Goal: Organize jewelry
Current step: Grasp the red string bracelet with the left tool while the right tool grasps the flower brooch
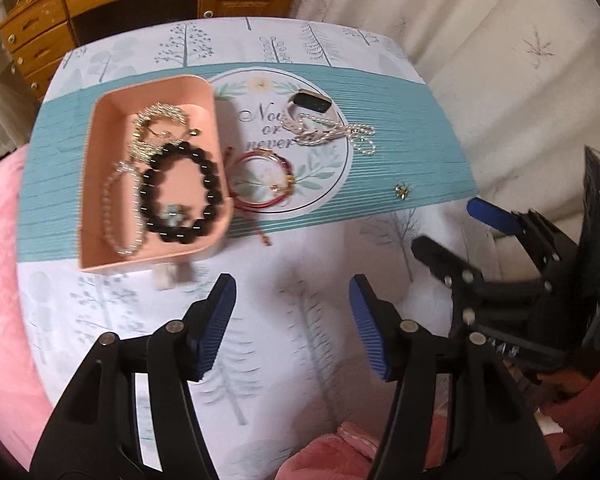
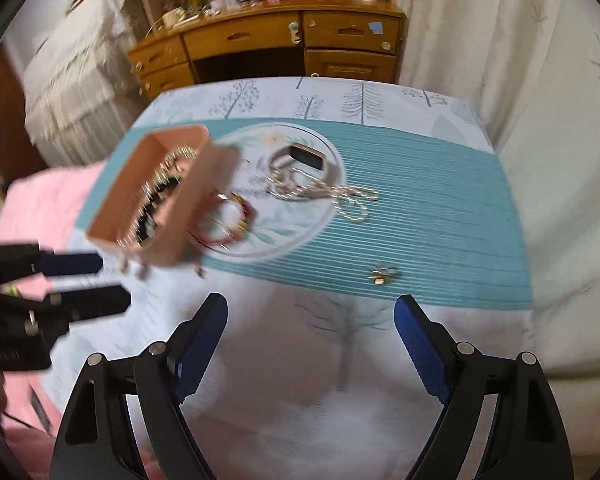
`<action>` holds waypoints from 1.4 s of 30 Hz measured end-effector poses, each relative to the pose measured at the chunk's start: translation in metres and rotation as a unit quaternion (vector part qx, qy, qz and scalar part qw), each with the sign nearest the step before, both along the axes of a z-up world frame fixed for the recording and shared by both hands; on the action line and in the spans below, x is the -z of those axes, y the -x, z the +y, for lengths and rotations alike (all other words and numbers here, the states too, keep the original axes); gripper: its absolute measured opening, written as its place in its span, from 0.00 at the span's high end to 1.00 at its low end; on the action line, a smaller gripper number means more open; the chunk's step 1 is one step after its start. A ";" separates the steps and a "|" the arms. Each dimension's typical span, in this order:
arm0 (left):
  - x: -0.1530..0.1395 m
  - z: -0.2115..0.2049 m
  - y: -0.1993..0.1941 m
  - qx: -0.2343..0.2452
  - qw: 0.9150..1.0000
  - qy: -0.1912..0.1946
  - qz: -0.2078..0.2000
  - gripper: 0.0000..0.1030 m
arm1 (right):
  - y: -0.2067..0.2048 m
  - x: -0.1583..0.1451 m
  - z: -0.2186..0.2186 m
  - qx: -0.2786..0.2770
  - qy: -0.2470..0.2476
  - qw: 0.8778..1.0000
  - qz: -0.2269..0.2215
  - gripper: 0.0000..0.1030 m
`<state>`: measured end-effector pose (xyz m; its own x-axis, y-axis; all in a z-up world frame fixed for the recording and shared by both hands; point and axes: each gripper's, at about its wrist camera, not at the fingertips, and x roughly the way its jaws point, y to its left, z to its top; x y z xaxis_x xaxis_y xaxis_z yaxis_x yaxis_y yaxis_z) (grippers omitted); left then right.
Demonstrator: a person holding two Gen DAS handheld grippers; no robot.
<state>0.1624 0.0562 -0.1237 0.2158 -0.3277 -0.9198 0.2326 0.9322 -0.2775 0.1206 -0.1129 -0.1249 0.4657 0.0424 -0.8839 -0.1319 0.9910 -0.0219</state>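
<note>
Right now, both claws are held wide apart over the near edge of the tabletop, and nothing is gripped by either. The left gripper [image 1: 292, 328] is seen in front of the pink tray [image 1: 100, 184], and the right gripper [image 2: 310, 344] is seen nearer the right side.

Some jewelry is already put in the tray, which is set toward the left edge: a black bead bracelet [image 1: 180, 192], a gold chain [image 1: 156, 128] and a clear bead bracelet [image 1: 116, 208]. Other pieces are left outside on the blue mat [image 1: 420, 140]. A red cord bracelet [image 1: 260, 180] is laid just beside the tray's right wall. A watch [image 1: 310, 102] and a thin ball chain [image 1: 340, 134] are tangled together farther back. A tiny gold piece [image 1: 402, 191] is seen alone near the mat's front right corner.

Trouble could be caused by that tangle: if the chain is pulled, the watch may be dragged too. The tiny gold piece could be pinched badly and flicked off the tabletop. The light tray could be bumped and shoved.
</note>
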 end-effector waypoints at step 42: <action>0.088 -0.084 -0.092 -0.133 0.973 -0.165 -0.087 0.86 | -0.068 0.094 -0.063 -0.175 -0.007 0.984 -0.032 0.67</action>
<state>0.2540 -0.0279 -0.2119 0.4147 0.0678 -0.9074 -0.0124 0.9975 0.0689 0.1883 -0.1759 -0.2185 0.4751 0.2225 -0.8513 -0.4642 0.8853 -0.0277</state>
